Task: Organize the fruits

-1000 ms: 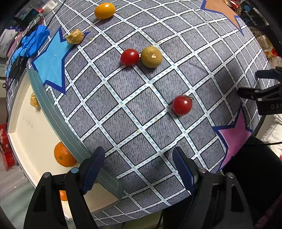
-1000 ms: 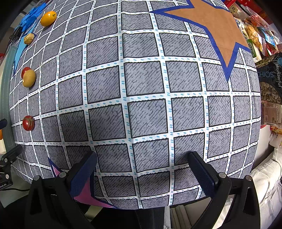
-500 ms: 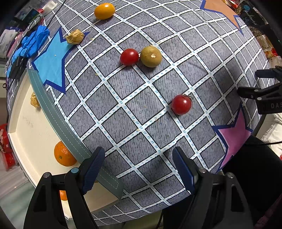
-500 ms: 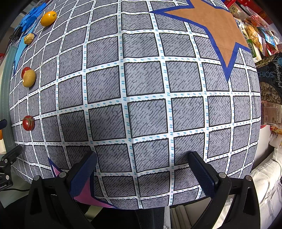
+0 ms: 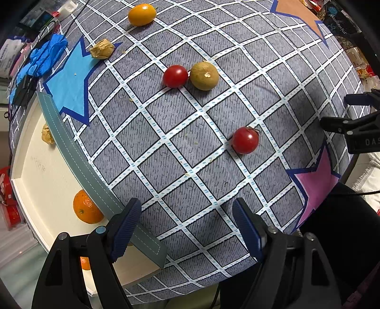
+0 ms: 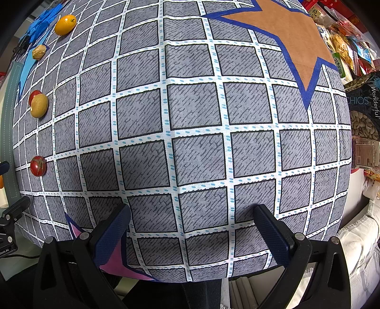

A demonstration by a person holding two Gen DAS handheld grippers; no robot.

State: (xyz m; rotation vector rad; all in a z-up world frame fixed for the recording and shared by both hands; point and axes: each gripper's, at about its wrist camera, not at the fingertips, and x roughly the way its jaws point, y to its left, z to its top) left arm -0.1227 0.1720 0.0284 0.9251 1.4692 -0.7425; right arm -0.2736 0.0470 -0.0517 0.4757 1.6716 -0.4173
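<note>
Fruits sit on the checked cloth [image 5: 190, 147]. Nearest, both the left gripper [image 5: 187, 228] and right gripper [image 6: 190, 233] hang open and empty. Farther lie 1 red tomato [image 5: 245, 140], then another tomato [image 5: 175, 76] touching a brown fruit [image 5: 204, 75], then a kumquat [image 5: 142, 14] farthest.

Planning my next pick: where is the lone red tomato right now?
Left wrist view: the lone tomato sits right of centre on the checked cloth, between the pink star and the tomato-and-green-fruit pair.

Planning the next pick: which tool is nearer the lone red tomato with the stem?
Left. The lone tomato lies just ahead of the open left tool; from the right tool it sits far off at the cloth's left edge.
</note>
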